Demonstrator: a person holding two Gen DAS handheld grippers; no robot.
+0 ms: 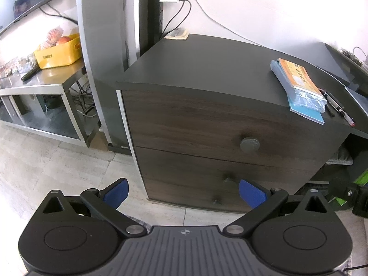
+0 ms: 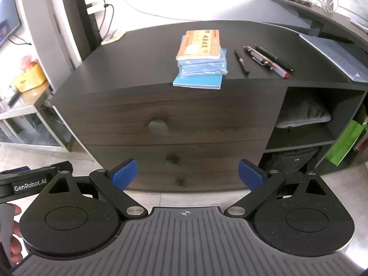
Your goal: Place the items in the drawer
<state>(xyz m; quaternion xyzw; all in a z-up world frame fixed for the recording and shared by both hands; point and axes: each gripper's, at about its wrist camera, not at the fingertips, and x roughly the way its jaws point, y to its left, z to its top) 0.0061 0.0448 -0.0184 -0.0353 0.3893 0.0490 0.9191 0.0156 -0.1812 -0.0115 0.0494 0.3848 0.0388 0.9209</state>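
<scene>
Left wrist: my left gripper (image 1: 182,193) spread wide, empty, facing the shut top drawer (image 1: 207,119); round knob (image 1: 250,145) is the rigid grab point.

Right wrist: my right gripper (image 2: 187,174) wide, empty. Book stack (image 2: 200,57) at cabinet top's (image 2: 142,64) front edge, plastic-wrapped, probably slippery; pens (image 2: 266,58) beside, light, would roll.

Top drawer (image 2: 165,117) shut, round knob; booklet stack (image 2: 201,58) flat on worktop (image 2: 142,59) edge, pens (image 2: 264,57) just beside.
</scene>
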